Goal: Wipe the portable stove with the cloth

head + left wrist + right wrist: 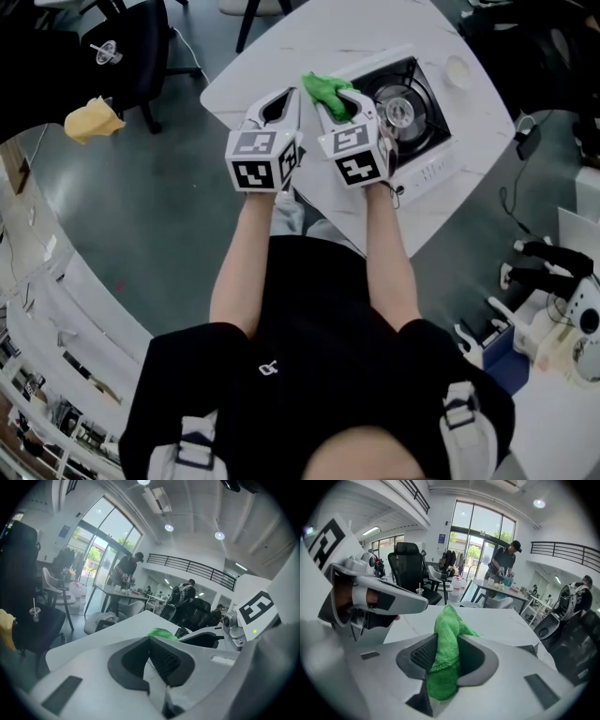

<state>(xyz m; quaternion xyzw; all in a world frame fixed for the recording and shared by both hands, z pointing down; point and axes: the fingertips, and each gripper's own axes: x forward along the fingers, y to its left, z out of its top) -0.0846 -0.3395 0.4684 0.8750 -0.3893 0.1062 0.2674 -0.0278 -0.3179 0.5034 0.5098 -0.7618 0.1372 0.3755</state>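
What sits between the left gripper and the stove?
In the head view, the right gripper, shut on the cloth, sits between left gripper and stove.

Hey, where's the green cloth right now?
The green cloth is pinched in the right gripper. In the head view it sits at the left corner of the portable stove on the white table, beside the left gripper.

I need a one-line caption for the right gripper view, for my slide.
The right gripper, shut on a green knitted cloth, above a white table.
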